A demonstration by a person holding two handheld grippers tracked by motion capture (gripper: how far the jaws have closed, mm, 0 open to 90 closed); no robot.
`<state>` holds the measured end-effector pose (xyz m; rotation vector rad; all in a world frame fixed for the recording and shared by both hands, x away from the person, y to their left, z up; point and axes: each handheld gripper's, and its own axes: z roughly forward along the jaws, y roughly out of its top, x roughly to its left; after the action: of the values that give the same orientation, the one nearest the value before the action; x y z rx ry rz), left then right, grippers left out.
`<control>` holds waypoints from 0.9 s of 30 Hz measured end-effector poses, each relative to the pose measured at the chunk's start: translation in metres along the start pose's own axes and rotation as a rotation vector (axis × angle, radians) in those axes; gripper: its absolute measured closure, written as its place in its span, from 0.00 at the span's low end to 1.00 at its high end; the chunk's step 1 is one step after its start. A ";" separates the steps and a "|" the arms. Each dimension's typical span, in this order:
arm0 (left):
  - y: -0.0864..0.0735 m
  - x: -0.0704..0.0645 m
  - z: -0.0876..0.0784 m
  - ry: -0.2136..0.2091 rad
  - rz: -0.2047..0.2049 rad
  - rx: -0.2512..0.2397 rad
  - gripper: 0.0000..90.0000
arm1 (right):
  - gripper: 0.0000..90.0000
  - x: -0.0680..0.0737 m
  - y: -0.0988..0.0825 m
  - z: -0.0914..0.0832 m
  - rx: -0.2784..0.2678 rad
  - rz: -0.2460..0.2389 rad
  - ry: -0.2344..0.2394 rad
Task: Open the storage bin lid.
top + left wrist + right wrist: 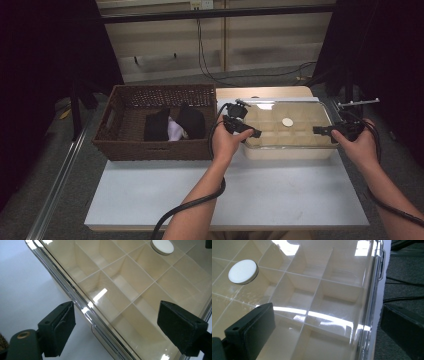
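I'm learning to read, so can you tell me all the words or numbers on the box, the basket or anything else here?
There are none to read: the clear lid, the white round knob on it, the box, the basket and the table all look plain, with no words, numbers or signs.

White table — basket, compartment box
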<state>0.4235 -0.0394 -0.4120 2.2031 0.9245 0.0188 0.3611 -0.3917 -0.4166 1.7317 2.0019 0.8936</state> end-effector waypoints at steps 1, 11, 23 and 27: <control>0.000 0.000 0.000 0.000 0.000 0.000 0.16 | 0.00 0.000 0.000 0.000 0.000 0.000 0.000; -0.001 -0.001 0.000 -0.003 -0.003 -0.006 0.17 | 0.02 0.000 -0.001 0.002 0.025 0.075 0.059; 0.003 -0.006 -0.013 0.038 0.030 -0.045 0.32 | 0.14 0.005 0.000 -0.018 -0.024 0.020 0.020; 0.002 -0.004 -0.022 0.034 0.006 -0.070 0.41 | 0.22 0.006 -0.002 -0.026 -0.062 0.040 0.020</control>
<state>0.4155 -0.0296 -0.3938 2.1470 0.9217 0.0906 0.3417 -0.3925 -0.3976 1.7415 1.9374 0.9787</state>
